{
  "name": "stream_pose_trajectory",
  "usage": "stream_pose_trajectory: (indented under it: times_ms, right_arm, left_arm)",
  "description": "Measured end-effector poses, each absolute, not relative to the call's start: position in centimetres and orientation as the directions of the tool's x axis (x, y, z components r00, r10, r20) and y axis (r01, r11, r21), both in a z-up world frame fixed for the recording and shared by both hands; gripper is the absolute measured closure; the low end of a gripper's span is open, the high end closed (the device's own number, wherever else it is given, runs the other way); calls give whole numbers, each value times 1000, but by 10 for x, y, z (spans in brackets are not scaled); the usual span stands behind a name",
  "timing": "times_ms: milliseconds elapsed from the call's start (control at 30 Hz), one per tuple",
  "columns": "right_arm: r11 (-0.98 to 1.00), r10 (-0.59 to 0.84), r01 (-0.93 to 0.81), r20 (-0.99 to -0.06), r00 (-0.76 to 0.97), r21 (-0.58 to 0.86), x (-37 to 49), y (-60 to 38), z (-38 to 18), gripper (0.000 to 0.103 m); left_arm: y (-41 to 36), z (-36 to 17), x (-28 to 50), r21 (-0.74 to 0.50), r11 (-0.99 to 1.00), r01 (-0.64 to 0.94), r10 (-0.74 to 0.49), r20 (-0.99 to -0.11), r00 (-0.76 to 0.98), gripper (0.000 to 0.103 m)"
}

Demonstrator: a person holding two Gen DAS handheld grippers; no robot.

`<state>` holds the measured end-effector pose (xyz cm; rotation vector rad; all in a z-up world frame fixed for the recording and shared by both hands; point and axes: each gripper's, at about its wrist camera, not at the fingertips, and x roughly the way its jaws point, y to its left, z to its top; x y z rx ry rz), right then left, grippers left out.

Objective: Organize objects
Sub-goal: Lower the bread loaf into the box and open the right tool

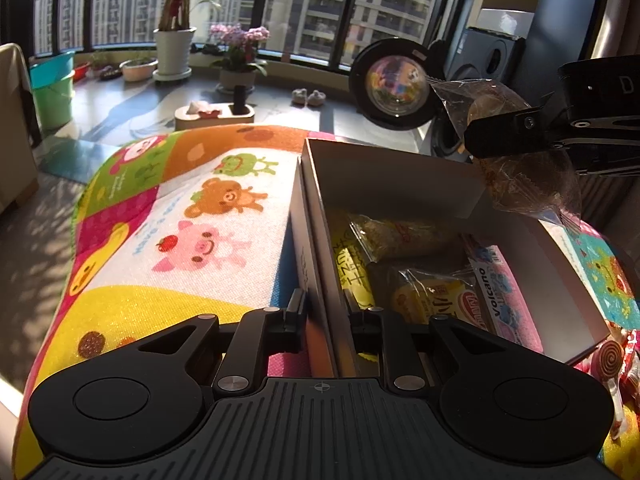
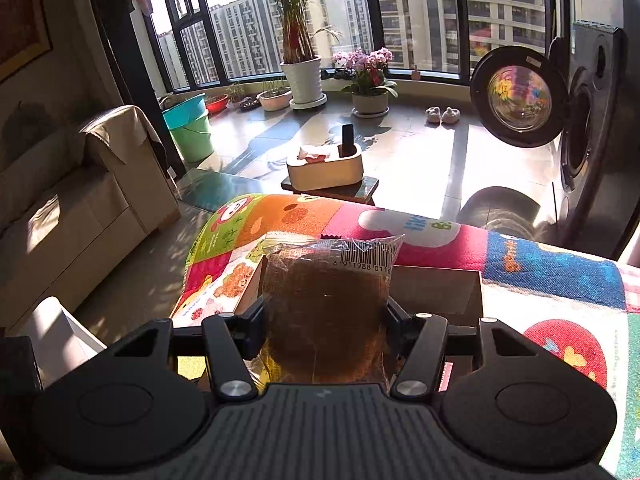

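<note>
The box (image 1: 400, 184) is plain white card, rectangular, open at the top, set on a bright quilted mat (image 1: 192, 208) printed with cartoon animals. Inside lie glossy wrapped snacks (image 1: 432, 292) — yellow, clear and pink packets, crinkled film. The left gripper (image 1: 322, 316) straddles the near left wall of the box, one finger outside and one inside, pressed on the card. The right gripper (image 2: 325, 320) is clamped on a bag (image 2: 326, 304) of clear crumpled plastic holding a round brown cake; a barcode shows at its top edge. In the left view the bag (image 1: 528, 184) hangs above the box's far right corner — clear of the snacks below.
</note>
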<state>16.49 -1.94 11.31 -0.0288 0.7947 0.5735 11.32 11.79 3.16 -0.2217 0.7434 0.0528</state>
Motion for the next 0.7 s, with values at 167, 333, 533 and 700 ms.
stream_pose_trajectory:
  times_ms: [167, 333, 533, 700]
  right_arm:
    - [825, 535, -453, -727, 430, 339, 194, 12, 83, 46]
    - [881, 391, -442, -780, 488, 165, 197, 35, 56, 46]
    - [846, 499, -432, -749, 436, 312, 197, 9, 59, 37]
    - [850, 499, -444, -700, 510, 283, 172, -19, 86, 29]
  left_arm:
    - [120, 30, 113, -197, 972, -128, -39, -672, 739, 82]
    - [121, 30, 112, -207, 971, -121, -51, -669, 741, 81]
    - [121, 29, 111, -212, 970, -122, -52, -666, 744, 81]
    - [121, 29, 112, -213, 969, -123, -52, -666, 744, 81]
